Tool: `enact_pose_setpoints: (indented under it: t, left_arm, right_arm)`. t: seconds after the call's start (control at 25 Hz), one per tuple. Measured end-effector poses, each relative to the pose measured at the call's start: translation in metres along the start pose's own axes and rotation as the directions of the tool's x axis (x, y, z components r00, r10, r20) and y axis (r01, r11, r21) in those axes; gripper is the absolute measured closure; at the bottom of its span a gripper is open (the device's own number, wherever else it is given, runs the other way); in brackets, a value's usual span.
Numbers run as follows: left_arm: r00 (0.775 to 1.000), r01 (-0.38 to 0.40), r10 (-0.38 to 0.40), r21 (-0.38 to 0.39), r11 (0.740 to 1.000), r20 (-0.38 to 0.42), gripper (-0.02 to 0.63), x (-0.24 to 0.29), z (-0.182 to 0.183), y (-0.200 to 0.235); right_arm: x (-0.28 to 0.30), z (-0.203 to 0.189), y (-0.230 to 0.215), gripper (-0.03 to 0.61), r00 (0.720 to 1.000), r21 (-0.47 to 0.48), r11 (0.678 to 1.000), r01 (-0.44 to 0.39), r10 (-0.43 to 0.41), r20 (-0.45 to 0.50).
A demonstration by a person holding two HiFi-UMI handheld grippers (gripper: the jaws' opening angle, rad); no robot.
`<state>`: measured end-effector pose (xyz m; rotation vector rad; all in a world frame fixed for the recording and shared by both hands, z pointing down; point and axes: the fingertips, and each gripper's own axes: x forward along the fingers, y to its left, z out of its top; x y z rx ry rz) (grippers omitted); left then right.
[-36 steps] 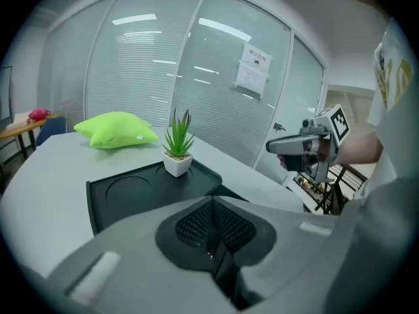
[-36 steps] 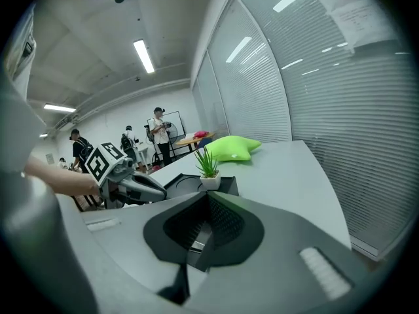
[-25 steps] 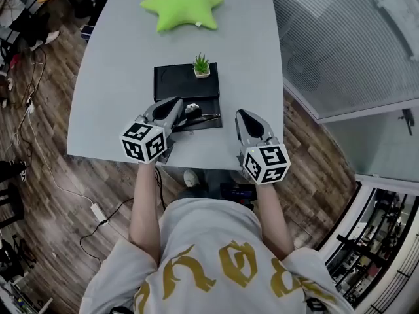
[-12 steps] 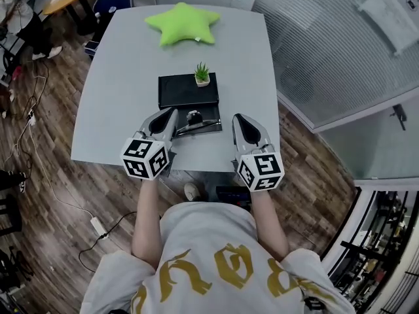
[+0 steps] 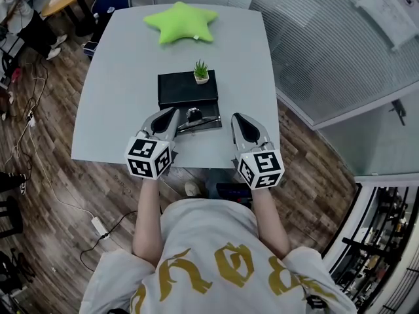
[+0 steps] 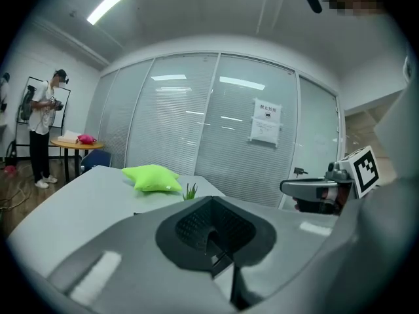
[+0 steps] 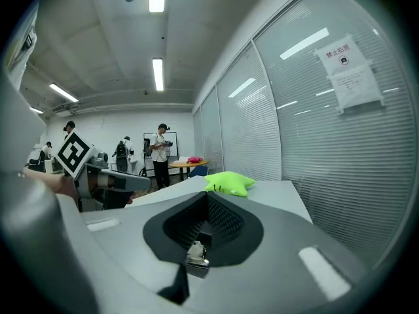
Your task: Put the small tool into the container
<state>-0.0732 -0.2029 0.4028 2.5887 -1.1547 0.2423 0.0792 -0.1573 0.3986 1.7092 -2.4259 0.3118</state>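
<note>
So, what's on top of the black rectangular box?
A small green potted plant stands on the black rectangular box's far right corner. The box's inside is not visible.

Lime-green star cushion (image 5: 181, 22). Pale grey table (image 5: 118, 90). Black box (image 5: 186, 89). Green plant (image 5: 201, 68), white pot (image 5: 201, 79). Grey left gripper (image 5: 170, 113) and right gripper (image 5: 236, 118), black-and-white square-patterned cubes (image 5: 150, 157). Brown wood-grain floor (image 5: 46, 175). Grey shirt (image 5: 209, 241), gold print.

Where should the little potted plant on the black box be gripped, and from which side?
Grip the white pot, below the leaves. Its squat sides offer two opposite faces, while the spiky leaves stand upright and block a grasp from above. It sits at the far right corner of the black box, so coming in low from the right, over bare table, looks clearest.
</note>
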Motion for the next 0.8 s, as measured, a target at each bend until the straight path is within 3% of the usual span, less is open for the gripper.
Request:
enact_pose_setpoints:
  t: [0.28,0.8]
  left_arm:
    - [1.000,0.015,-0.015,0.027,1.000,0.019,0.614,-0.001,0.003,-0.002]
    - [0.999,0.039,-0.038,-0.061,0.997,0.011,0.614,0.004,-0.011,0.014]
  right_arm:
    - [0.001,-0.004,-0.001,0.558,1.000,0.013,1.000,0.009,-0.009,-0.009]
    - [0.009,-0.012,0.001,0.558,0.999,0.018,1.000,0.018,-0.018,-0.028]
